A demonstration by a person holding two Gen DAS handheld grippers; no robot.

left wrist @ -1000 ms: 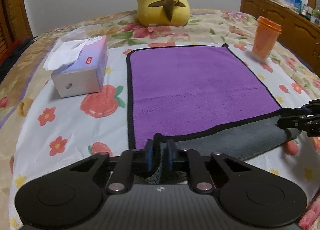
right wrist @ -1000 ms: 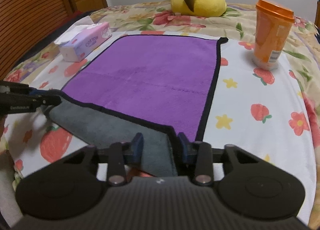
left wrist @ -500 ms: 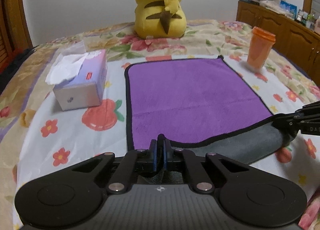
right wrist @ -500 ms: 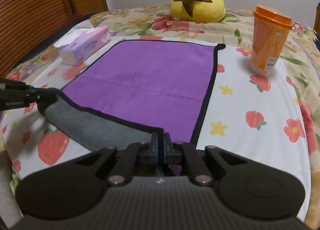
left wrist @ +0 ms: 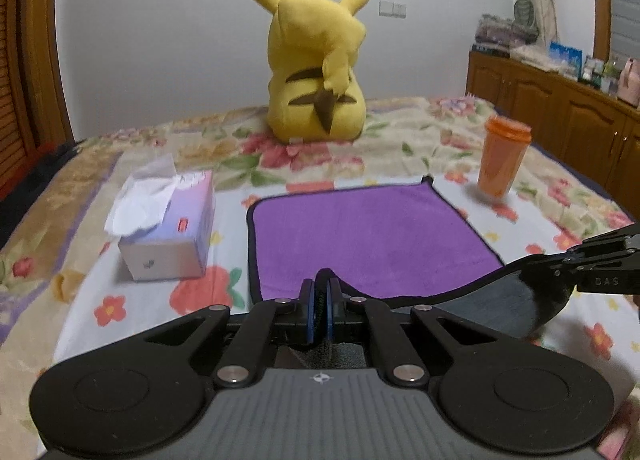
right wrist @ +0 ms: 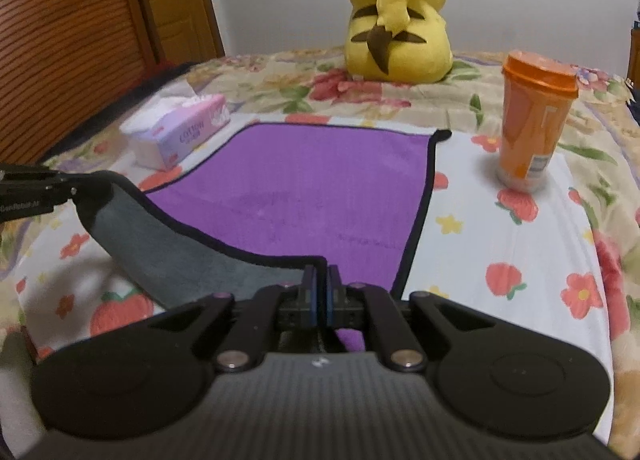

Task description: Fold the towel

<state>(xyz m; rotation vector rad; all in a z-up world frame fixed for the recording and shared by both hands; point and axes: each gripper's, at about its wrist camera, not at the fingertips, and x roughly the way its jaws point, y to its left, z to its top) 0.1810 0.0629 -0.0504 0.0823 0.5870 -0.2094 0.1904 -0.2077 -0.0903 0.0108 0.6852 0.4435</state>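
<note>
A purple towel (left wrist: 368, 236) with black trim and a grey underside lies on the flowered bedspread; it also shows in the right wrist view (right wrist: 312, 188). My left gripper (left wrist: 320, 292) is shut on the towel's near left corner. My right gripper (right wrist: 320, 284) is shut on the near right corner. Both corners are lifted off the bed, so the near edge hangs between them with the grey underside (right wrist: 168, 244) showing. Each gripper shows at the edge of the other's view: the right one (left wrist: 576, 266), the left one (right wrist: 68, 186).
A tissue box (left wrist: 168, 232) stands left of the towel. An orange lidded cup (right wrist: 532, 120) stands to its right. A yellow plush toy (left wrist: 316, 72) sits beyond the far edge. A wooden cabinet (left wrist: 560, 116) is at the far right, wooden doors (right wrist: 80, 32) at the left.
Both grippers have closed on the towel's near corners and risen, lifting the near edge off the bed. The views now look more level across the bed.
</note>
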